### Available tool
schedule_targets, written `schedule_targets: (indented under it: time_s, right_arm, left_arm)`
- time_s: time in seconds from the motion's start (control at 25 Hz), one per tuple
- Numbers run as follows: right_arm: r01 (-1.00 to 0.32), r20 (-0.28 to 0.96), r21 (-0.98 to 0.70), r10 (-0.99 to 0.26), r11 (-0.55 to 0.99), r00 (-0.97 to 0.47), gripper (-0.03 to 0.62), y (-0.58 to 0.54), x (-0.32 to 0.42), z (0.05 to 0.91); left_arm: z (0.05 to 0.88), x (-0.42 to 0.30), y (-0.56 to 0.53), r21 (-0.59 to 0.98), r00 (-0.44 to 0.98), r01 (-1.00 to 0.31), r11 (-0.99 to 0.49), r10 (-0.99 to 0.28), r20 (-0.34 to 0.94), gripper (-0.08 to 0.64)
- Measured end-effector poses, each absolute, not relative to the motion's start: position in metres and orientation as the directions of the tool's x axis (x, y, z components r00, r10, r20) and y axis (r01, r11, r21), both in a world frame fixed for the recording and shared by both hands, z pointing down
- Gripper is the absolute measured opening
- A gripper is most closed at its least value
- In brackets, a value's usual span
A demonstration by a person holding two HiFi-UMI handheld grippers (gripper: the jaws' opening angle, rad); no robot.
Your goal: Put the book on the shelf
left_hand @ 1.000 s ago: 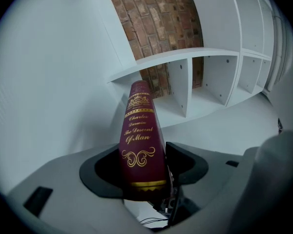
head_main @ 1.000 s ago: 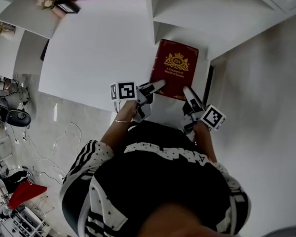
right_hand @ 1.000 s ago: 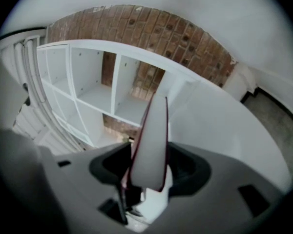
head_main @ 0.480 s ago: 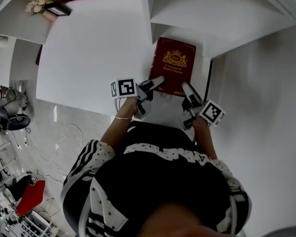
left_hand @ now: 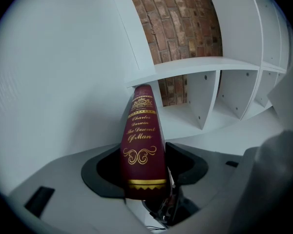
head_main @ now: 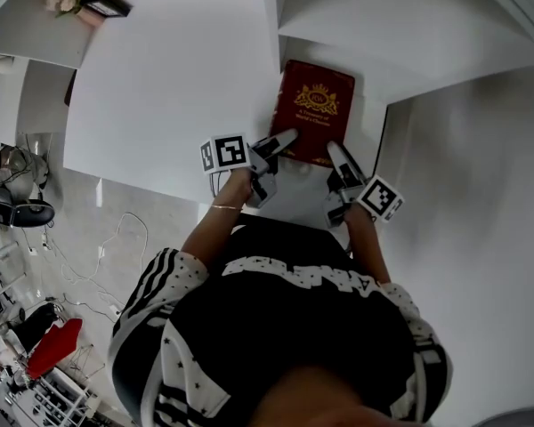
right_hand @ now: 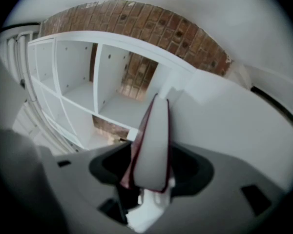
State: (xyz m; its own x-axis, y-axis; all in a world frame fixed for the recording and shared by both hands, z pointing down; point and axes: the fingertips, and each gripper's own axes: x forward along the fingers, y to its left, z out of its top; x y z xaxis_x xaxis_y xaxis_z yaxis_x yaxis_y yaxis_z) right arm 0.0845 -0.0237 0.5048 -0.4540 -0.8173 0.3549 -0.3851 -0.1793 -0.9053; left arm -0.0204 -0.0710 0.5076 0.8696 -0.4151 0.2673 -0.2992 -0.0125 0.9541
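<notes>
Home-like room: white shelving (left_hand: 205, 65), brick wall (left_hand: 180, 18)

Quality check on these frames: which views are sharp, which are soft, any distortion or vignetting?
Left gripper view: sharp, the spine lettering on the book is readable; fisheye bows the shelf edges, dark corners. Right gripper view: soft throughout, page edge washed pale, heavy vignette. Head view: evenly lit, no glare, straight lines bend near the rims.

The scene is viewed from the head, steeply downward, onto the book (head_main: 317, 112) and the white shelf (head_main: 383, 25). Each gripper view is taken close along its own jaws, toward the shelf compartments; the book and shelf are shared by all three views.
</notes>
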Motion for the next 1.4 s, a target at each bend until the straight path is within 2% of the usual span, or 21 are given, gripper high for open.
schedule_targets:
  time_s: [0.24, 0.36, 0.44, 0.64, 0.76, 0.88, 1.4]
  right_arm:
    - [-0.410, 0.354, -0.898, -0.818, -0.162, -0.453, 0.264, -0.022, 0.090, 0.505]
    - [-0.431, 0.194, -0.900, -0.832, 0.060, -0.520, 0.265, -0.031, 0.084, 0.481]
    - [-0.428, 0.166, -0.898, -0.824, 0.100, -0.542, 0.264, -0.027, 0.081, 0.475]
    - [-0.418, 0.173, -0.903, -0.808, 0.099, -0.563, 0.256, -0.014, 0.073, 0.470]
    - [-0.442, 0.183, -0.890, -0.802, 0.111, -0.569, 0.180, -0.013, 0.074, 0.469]
    - [-0.461, 0.211, -0.882, -0.795, 0.096, -0.569, 0.138, -0.015, 0.077, 0.475]
    - [-0.473, 0.228, -0.879, -0.819, 0.059, -0.526, 0.126, -0.017, 0.072, 0.487]
  left_arm:
    - [0.510, -0.020, -0.071, 0.953, 0.854, -0.301, 0.016, -0.440, 0.277, 0.281]
    - [0.512, -0.020, -0.072, 0.948, 0.850, -0.319, 0.002, -0.441, 0.287, 0.279]
    - [0.512, -0.020, -0.072, 0.947, 0.851, -0.321, -0.001, -0.440, 0.288, 0.279]
    - [0.510, -0.020, -0.072, 0.952, 0.851, -0.306, 0.011, -0.446, 0.278, 0.279]
    - [0.510, -0.019, -0.072, 0.955, 0.850, -0.298, 0.009, -0.452, 0.269, 0.281]
    - [0.511, -0.018, -0.074, 0.958, 0.853, -0.288, 0.002, -0.455, 0.257, 0.282]
    - [0.523, -0.023, -0.080, 0.948, 0.832, -0.317, -0.029, -0.488, 0.264, 0.295]
